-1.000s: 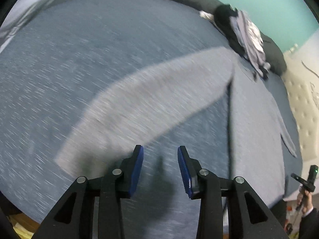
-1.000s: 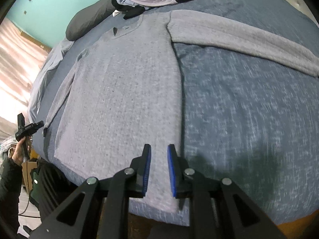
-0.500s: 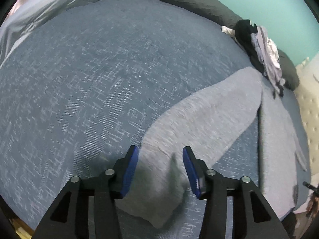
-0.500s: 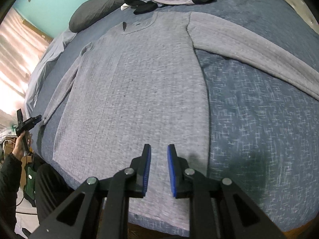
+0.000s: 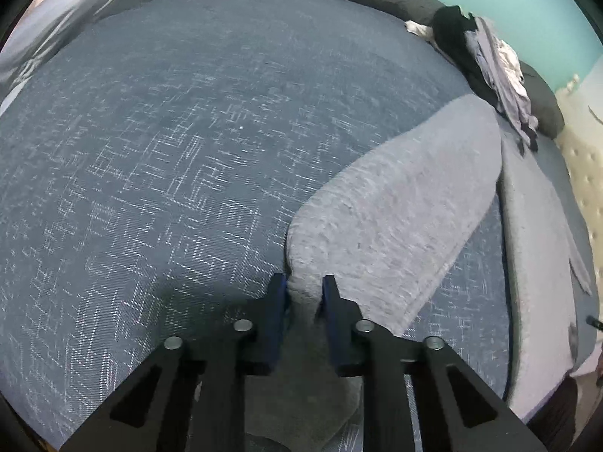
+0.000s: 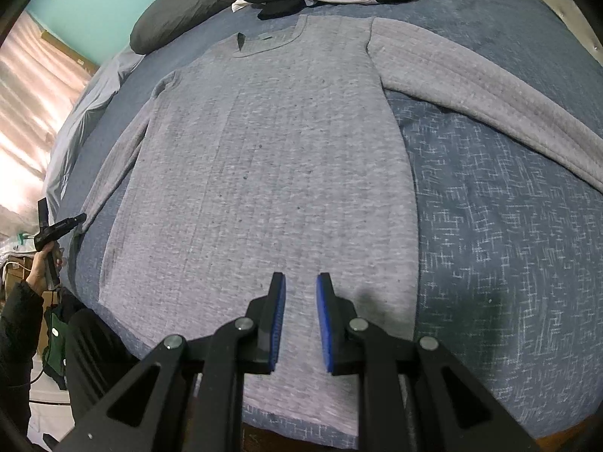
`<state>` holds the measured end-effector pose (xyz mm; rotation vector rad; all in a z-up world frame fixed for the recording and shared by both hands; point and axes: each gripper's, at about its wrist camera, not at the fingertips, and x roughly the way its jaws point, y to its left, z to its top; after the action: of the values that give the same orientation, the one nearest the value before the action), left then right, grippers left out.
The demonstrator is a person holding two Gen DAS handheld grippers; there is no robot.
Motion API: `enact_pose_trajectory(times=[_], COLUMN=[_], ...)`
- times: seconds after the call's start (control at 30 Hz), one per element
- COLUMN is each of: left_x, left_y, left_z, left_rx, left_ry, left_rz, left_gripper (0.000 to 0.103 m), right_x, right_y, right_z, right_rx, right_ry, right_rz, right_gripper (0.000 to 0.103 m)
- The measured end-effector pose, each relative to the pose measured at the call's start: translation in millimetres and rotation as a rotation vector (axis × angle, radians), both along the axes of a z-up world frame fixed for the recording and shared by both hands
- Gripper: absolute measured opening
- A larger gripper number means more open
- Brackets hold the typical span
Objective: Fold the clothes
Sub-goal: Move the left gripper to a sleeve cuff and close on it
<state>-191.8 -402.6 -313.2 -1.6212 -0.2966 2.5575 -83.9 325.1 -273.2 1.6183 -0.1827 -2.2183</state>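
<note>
The left claw (image 5: 304,290), jaws just closing, pinches the sweater (image 6: 260,173) sleeve (image 5: 395,218), which runs toward upper right; the right claw (image 6: 300,290) hovers nearly closed, empty, over the hem.

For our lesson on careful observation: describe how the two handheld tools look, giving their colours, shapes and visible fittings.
The left tool and the right tool look alike: two black angular plastic fingers with triangular cut-outs, round silver pins at the joints, and flat blue pads on the inner faces. No cables or markings show.
</note>
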Motion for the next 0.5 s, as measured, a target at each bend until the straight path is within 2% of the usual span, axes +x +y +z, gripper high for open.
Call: enact_pose_trajectory(times=[0.2, 0.37, 0.5], left_x=[2.1, -2.5, -12.1], left_y=[0.6, -18.6, -29.7], left_z=[30.8, 74.8, 98.9], left_rx=[-0.06, -0.115, -0.167], left_ry=[0.059, 0.151, 0.19], left_rz=[-0.009, 0.05, 0.074], left_gripper=[0.013, 0.012, 0.012], right_x=[-0.6, -1.2, -1.8], right_y=[-3.4, -4.4, -2.8], right_z=[-2.9, -3.9, -5.9], right_rx=[-0.009, -0.013, -0.013], right_ry=[-0.005, -0.005, -0.008], right_rz=[-0.001, 0.004, -0.002], right_gripper=[0.016, 0.016, 0.016])
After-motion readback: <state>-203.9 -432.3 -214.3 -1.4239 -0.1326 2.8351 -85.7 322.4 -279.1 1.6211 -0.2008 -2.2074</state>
